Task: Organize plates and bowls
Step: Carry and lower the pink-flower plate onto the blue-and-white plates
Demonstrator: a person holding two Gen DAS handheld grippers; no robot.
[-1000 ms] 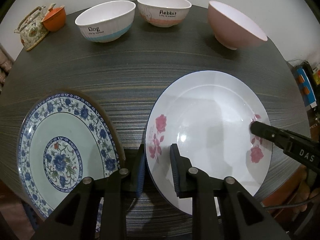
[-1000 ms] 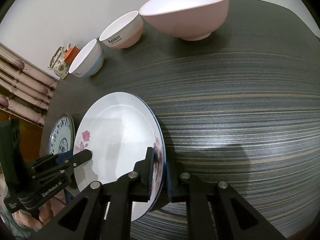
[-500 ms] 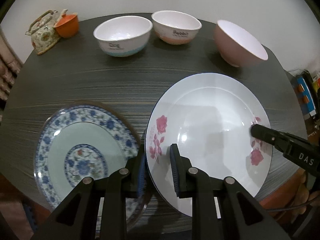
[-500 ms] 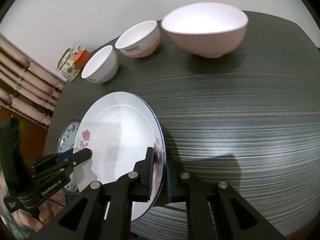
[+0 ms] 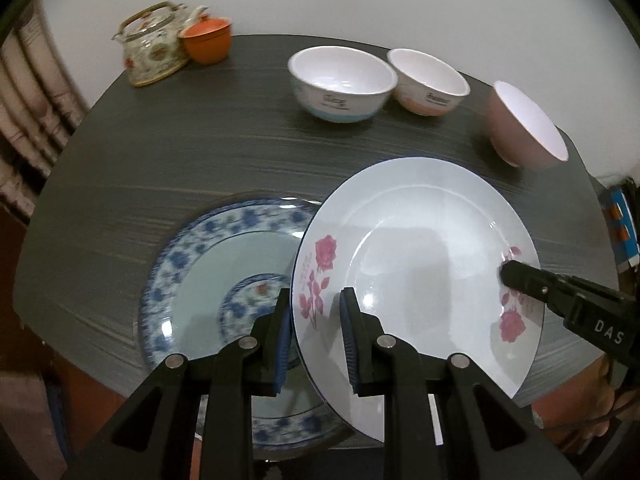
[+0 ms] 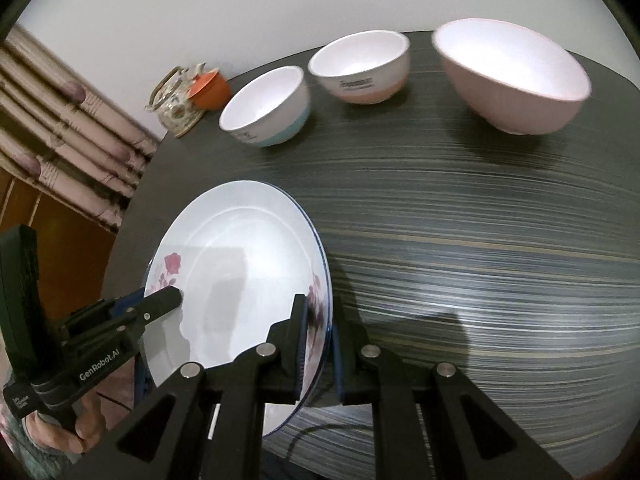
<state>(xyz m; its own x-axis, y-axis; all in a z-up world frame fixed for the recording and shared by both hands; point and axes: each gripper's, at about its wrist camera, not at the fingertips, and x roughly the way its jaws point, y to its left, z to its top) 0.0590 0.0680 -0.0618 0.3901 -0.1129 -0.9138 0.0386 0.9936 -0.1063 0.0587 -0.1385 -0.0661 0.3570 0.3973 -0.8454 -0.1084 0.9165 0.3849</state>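
The left gripper is clamped on the near-left rim of the white rose plate; the right gripper pinches the opposite rim, so the plate hangs tilted between them above the dark table. Its left edge overlaps the blue-patterned plate lying on the table. Along the far edge stand a blue-banded bowl, a pink-banded bowl and, further right, a pink bowl. A teapot and an orange cup sit at far left.
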